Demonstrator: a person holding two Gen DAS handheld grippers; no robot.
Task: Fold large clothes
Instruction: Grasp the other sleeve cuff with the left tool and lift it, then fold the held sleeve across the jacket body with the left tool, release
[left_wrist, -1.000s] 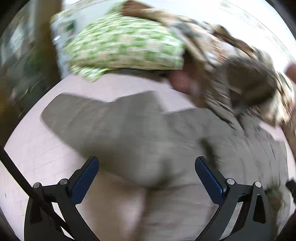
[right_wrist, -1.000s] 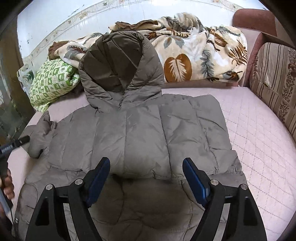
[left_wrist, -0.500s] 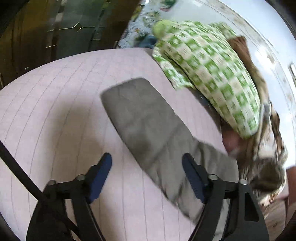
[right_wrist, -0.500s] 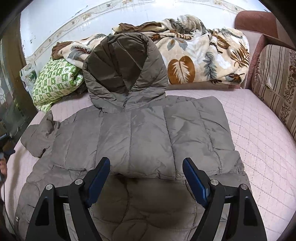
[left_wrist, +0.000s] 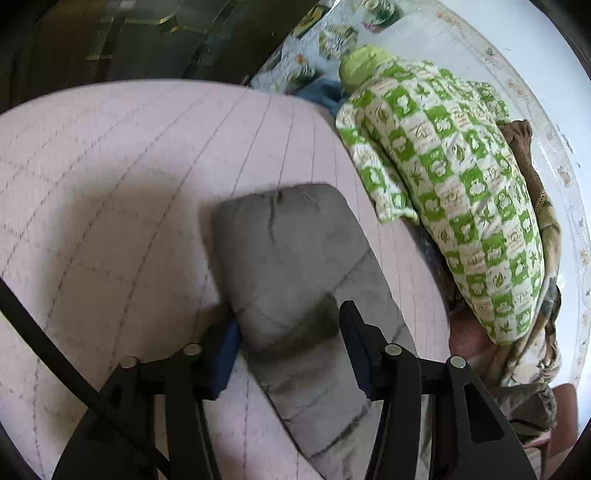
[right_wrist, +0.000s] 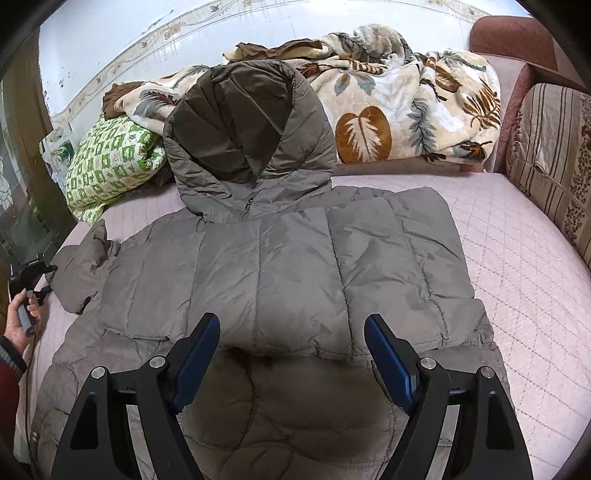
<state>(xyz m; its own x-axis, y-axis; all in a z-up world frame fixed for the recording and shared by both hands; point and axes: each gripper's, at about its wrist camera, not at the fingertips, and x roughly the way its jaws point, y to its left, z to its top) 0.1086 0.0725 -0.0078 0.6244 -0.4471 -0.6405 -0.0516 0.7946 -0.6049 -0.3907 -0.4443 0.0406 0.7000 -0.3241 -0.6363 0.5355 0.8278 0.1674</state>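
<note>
A grey hooded puffer jacket (right_wrist: 295, 266) lies front up on the pink quilted bed (right_wrist: 517, 277), hood toward the wall. Its left sleeve (left_wrist: 291, 251) stretches out across the bedspread and runs between the fingers of my left gripper (left_wrist: 290, 317). The jaws are closing, and both pads press the sleeve near its cuff end. In the right wrist view that sleeve (right_wrist: 81, 273) lies bunched at the bed's left edge beside a person's hand (right_wrist: 18, 321). My right gripper (right_wrist: 291, 354) hangs open above the jacket's lower half, nothing between its pads.
A green-and-white checked pillow (left_wrist: 461, 184) and a leaf-print blanket (right_wrist: 388, 110) are piled along the wall behind the jacket. A striped cushion (right_wrist: 554, 166) and a reddish armrest (right_wrist: 509, 44) close off the right side. Dark glass-fronted furniture (left_wrist: 110, 37) stands beyond the bed's left edge.
My left gripper swung out from over the jacket body to the left sleeve, rolled, and its jaws narrowed onto the sleeve. The sleeve is pulled outward. The right gripper stayed put.
</note>
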